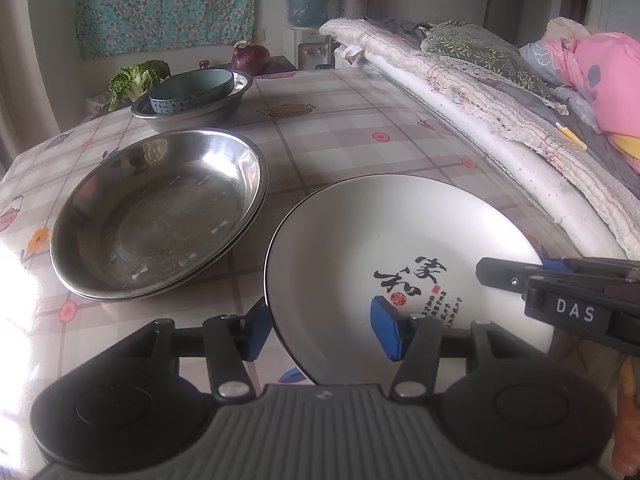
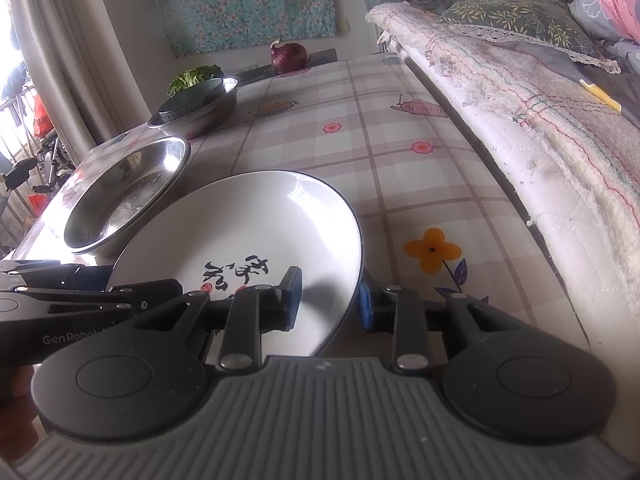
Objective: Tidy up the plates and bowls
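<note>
Plate rim is what the coming move turns on. The white plate [image 1: 400,248] lies flat on the checked tablecloth [image 1: 360,132], just to the right of the stacked steel dishes [image 1: 160,216], and both grippers straddle its near edge.

The left gripper [image 1: 324,330] has one blue pad over the plate's face and the other outside the rim, on the side toward the steel dishes; the jaws stand apart and neither pad visibly presses.

The right gripper [image 2: 330,300] straddles the rim on the plate's side away from the steel dishes, one pad above the white face, the other outside near the orange flower print [image 2: 432,250]. Its jaws are narrower, but whether they pinch I cannot tell.

Beyond the steel dishes, a steel bowl [image 1: 192,100] holds a blue bowl [image 1: 192,88].
</note>
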Demonstrator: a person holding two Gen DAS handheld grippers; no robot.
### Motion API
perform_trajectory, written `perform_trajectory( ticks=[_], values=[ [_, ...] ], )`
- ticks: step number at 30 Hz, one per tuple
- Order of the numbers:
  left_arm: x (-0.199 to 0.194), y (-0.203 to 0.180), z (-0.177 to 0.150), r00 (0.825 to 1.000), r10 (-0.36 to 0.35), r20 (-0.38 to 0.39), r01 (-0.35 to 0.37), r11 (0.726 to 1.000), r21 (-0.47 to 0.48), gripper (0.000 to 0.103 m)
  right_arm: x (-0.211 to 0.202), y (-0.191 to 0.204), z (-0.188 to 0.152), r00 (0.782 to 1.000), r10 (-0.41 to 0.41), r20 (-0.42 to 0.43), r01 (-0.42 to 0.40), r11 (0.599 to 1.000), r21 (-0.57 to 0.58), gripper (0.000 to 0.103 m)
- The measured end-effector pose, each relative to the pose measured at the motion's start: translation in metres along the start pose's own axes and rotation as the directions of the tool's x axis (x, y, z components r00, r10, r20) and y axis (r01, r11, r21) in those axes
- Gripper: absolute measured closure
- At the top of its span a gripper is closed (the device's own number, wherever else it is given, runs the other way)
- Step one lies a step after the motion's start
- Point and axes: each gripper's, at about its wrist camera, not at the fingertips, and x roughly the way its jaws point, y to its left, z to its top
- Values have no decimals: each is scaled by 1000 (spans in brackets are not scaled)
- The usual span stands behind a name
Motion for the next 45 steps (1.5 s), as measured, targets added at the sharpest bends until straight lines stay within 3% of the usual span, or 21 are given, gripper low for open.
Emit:
perform_trajectory(
  ticks=[45],
  values=[
    [-6,-1,4,1000,6,17,-6,1000,-8,49,-9,-1,10,1000,-7,25,6,1000,15,74]
  ],
)
